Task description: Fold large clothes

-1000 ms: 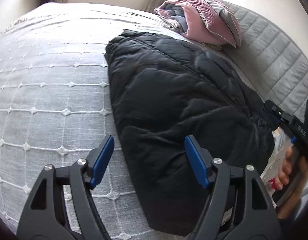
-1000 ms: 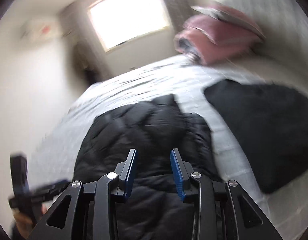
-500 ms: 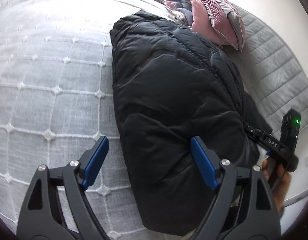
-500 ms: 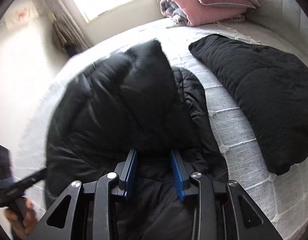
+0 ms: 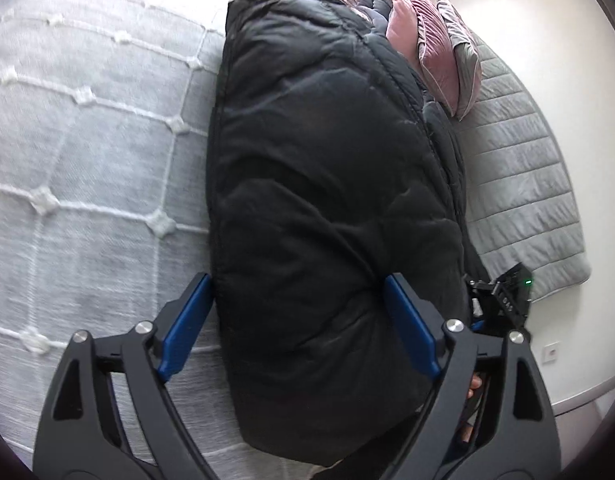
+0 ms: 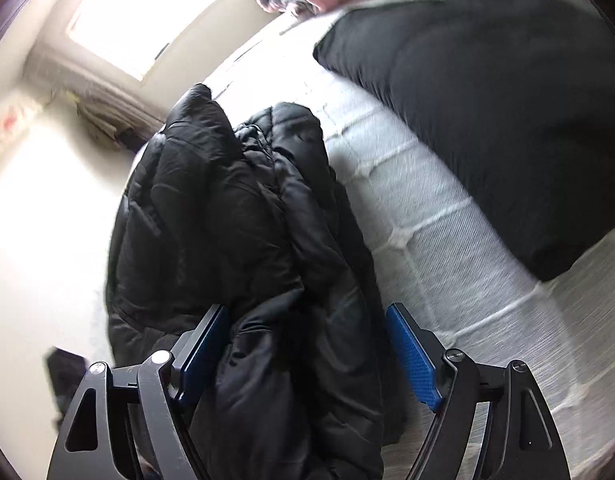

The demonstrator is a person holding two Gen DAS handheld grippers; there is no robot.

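A black puffer jacket (image 5: 331, 184) lies folded lengthwise on the bed. Its near end sits between the fingers of my left gripper (image 5: 299, 320), whose jaws are wide and still opening; the pads do not press it. In the right wrist view the same jacket (image 6: 235, 216) is bunched up. A fold of it lies between the fingers of my right gripper (image 6: 307, 352), whose jaws are opening wide, and the right pad stands apart from the cloth. The right gripper (image 5: 503, 300) shows beyond the jacket's far side. The left gripper (image 6: 65, 376) is a dark blur.
The bed has a grey-white tufted bedspread (image 5: 87, 160). A second black padded item (image 6: 487, 120) lies to the right of the jacket. Pink and grey pillows (image 5: 423, 44) are stacked at the head, against a grey quilted headboard (image 5: 519, 184). A bright window (image 6: 147, 12) is behind.
Both grippers have sunk toward the jacket and rolled. The right jaws went from narrow to wide around the bunched fold. The left jaws widened a little around the jacket's end.
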